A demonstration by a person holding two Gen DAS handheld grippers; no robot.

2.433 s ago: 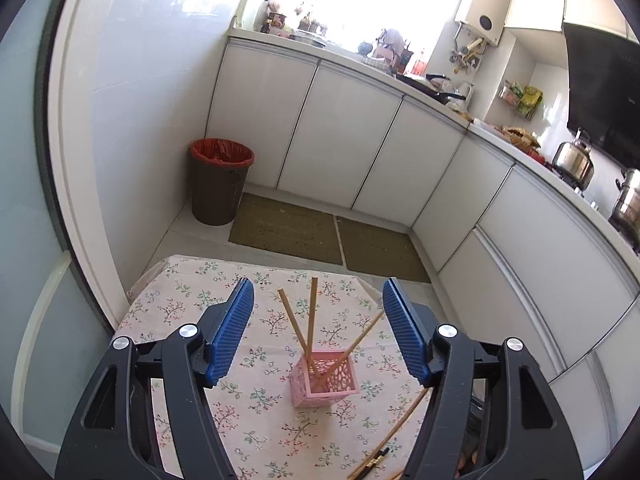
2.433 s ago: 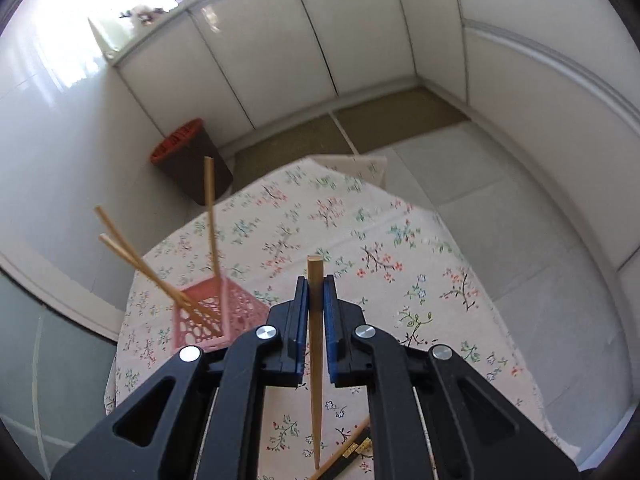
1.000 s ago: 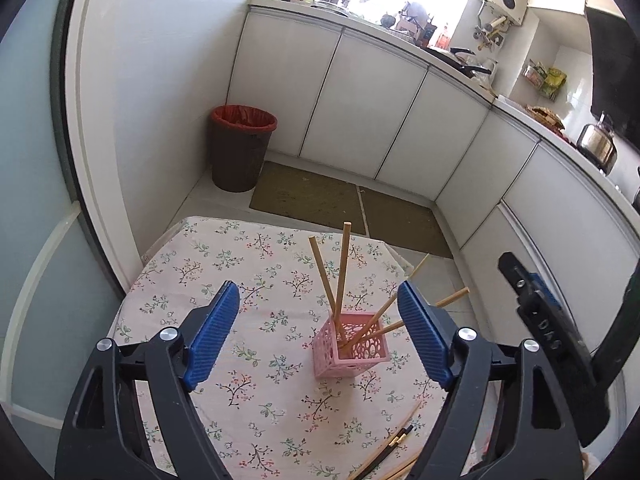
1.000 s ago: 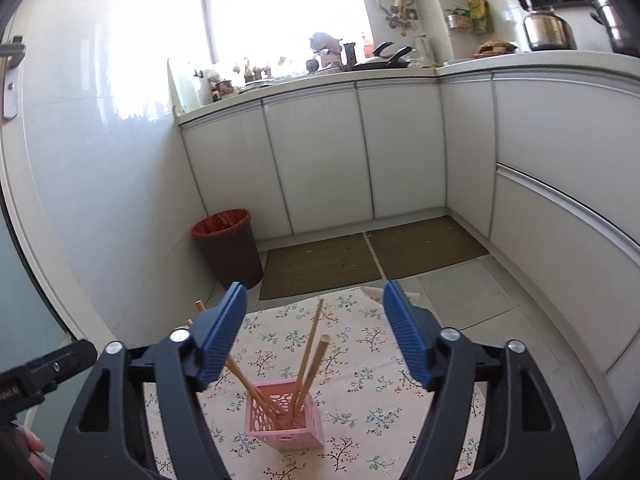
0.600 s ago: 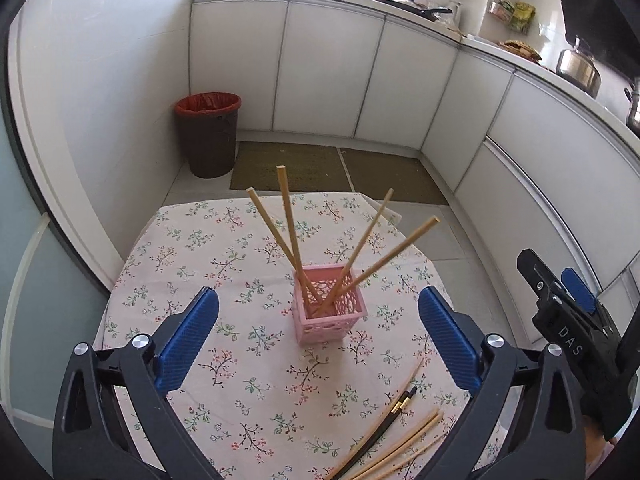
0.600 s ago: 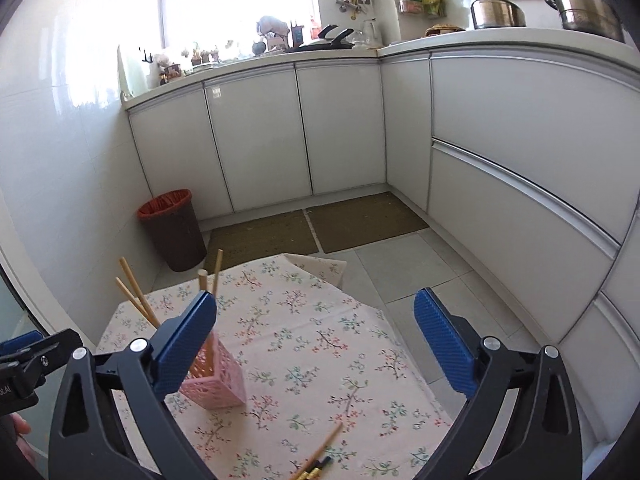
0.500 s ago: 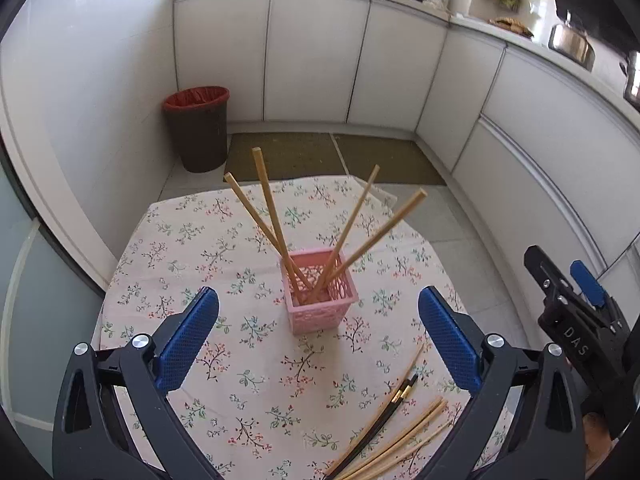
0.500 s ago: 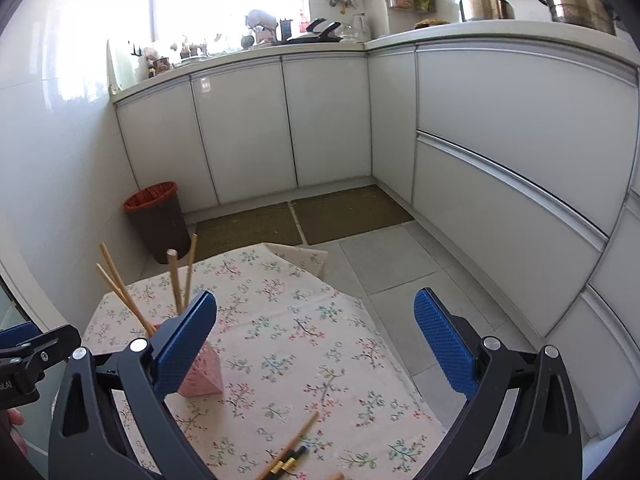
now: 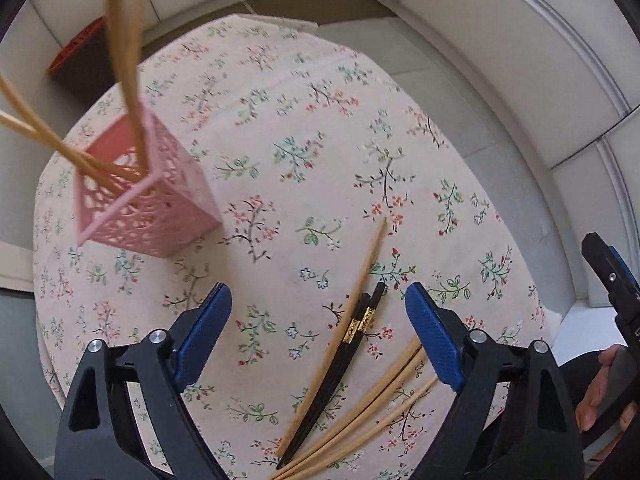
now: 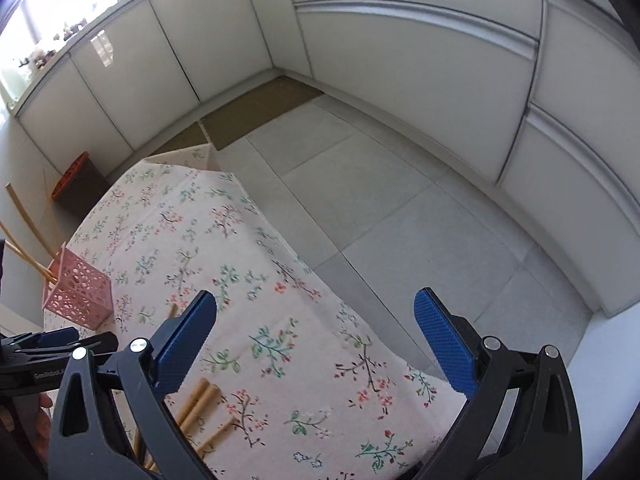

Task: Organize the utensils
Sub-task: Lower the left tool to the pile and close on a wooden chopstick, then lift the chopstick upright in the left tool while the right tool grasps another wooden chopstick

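Right tongs (image 10: 316, 336) wide apart, empty, above floral tablecloth (image 10: 256, 280); pink basket (image 10: 78, 294) at left.

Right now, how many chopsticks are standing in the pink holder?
4 chopsticks in the pink holder: two rise toward the top of the left wrist view, two splay toward its left edge. Blur may hide another.

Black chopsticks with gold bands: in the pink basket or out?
Out. The black chopsticks lie flat on the tablecloth among loose wooden ones, apart from the pink basket.

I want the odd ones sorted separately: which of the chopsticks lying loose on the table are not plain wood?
The black pair with gold bands, lying side by side among the tan wooden chopsticks.
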